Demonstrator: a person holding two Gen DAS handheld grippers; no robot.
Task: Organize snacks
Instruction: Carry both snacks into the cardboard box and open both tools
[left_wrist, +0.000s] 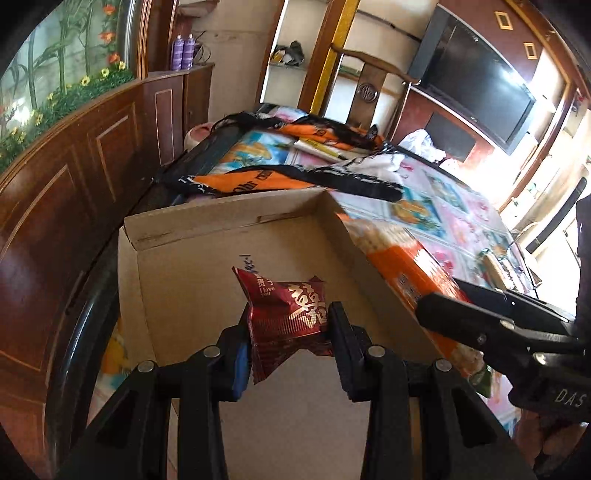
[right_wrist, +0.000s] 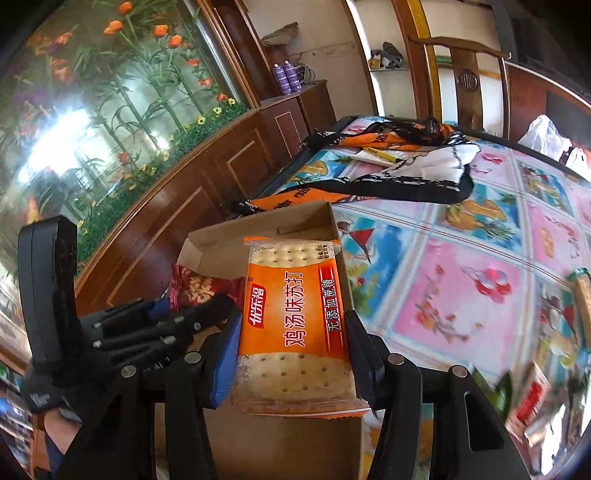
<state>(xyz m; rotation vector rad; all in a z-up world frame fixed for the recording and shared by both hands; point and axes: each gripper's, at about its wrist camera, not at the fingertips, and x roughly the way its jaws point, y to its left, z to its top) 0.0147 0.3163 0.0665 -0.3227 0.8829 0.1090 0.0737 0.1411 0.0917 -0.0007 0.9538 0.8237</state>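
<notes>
My left gripper (left_wrist: 290, 328) is shut on a dark red snack packet (left_wrist: 286, 317) and holds it above the floor of an open cardboard box (left_wrist: 177, 280). My right gripper (right_wrist: 291, 343) is shut on an orange cracker pack (right_wrist: 295, 325) and holds it over the box's right wall (right_wrist: 334, 225). In the left wrist view the cracker pack (left_wrist: 402, 258) and the right gripper (left_wrist: 436, 310) show just outside the box's right wall. In the right wrist view the left gripper (right_wrist: 184, 306) with the red packet (right_wrist: 201, 288) shows at the left.
The box stands on a table with a colourful patterned cloth (right_wrist: 461, 258). An orange and black cloth (left_wrist: 277, 173) lies behind the box. Several loose snacks (right_wrist: 535, 398) lie at the right. A dark wood cabinet (left_wrist: 74, 192) runs along the left.
</notes>
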